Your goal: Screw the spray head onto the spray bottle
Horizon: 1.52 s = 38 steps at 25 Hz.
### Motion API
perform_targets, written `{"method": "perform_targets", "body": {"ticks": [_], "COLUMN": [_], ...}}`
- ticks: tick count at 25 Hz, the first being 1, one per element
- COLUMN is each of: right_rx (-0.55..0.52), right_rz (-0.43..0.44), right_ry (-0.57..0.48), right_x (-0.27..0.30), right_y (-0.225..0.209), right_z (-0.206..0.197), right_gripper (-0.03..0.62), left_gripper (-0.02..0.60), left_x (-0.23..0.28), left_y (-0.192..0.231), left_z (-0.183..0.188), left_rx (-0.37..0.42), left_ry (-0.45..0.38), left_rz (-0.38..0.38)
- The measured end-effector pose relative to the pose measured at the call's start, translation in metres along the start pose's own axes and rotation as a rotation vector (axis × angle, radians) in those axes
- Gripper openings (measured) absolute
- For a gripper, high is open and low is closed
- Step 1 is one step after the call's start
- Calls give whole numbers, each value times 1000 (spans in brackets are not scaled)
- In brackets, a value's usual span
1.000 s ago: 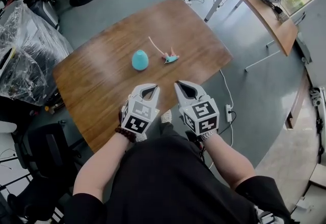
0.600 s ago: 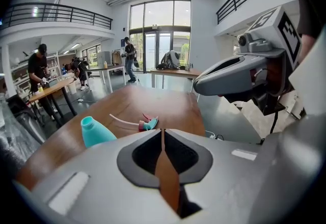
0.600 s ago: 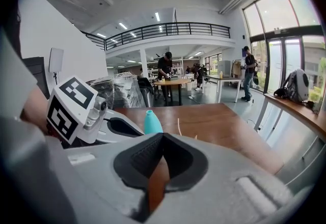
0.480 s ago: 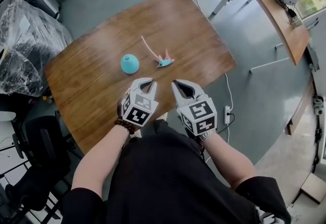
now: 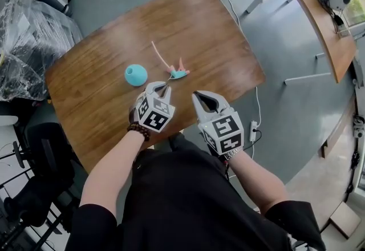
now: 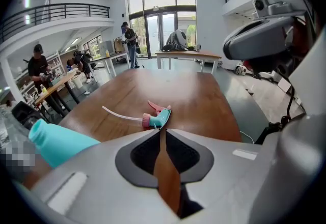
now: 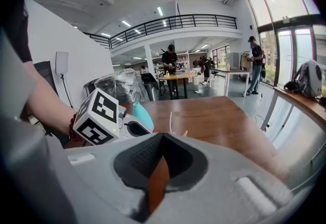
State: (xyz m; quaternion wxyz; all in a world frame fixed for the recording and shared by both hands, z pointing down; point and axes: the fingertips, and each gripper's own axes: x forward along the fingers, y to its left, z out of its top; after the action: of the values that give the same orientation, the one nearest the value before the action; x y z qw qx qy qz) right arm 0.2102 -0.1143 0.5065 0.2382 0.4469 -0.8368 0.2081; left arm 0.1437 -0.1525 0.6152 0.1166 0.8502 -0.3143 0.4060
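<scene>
A teal spray bottle lies on its side on the brown wooden table. To its right lies the spray head, teal and pink, its thin tube running away up the table. My left gripper hovers just short of the spray head, with the bottle to its left. Its jaws have just been opening to a narrow slit, with nothing between them. My right gripper is shut and empty, nearer the table's front edge. Ahead of it I see the bottle and the left gripper's cube.
A plastic-wrapped bundle stands left of the table, and a dark chair sits below it. A second table with a backpack is at the top right. A power strip and cables lie on the floor. People stand far behind.
Both grippers have moved forward over the table toward the spray head. The left one went farther, and its tips now sit close to the spray head.
</scene>
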Motion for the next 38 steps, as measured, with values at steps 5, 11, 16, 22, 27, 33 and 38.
{"method": "perform_targets", "body": {"ticks": [5,11,16,22,27,33,38], "right_rx": [-3,-18,-17,-14,-14,-16,-18], "right_rz": [19,22,12,3,-4,0,-7], "right_ry": [19,41,52,60,61,56,53], "right_x": [2,2,3,4,4,7,5], "right_y": [-9,-9,-9,-10,-11,-9,-11], "right_z": [-7,-8,-11,-11,-10,-6,-4], "right_gripper": [-9,-9,-9,-9,-9,-9,-9], "left_gripper": [61,72,72,72,65,31,26], "left_x": [22,38,49,57,58,57,52], "left_y": [2,6,9,13,10,13,14], "left_z": [-7,-14,-18,-18,-18,-15,-7], "left_rx": [27,44,54,56,56,47,25], "left_ry": [43,65,71,73,68,60,41], "left_rz": [21,23,16,5,-9,-8,-24]}}
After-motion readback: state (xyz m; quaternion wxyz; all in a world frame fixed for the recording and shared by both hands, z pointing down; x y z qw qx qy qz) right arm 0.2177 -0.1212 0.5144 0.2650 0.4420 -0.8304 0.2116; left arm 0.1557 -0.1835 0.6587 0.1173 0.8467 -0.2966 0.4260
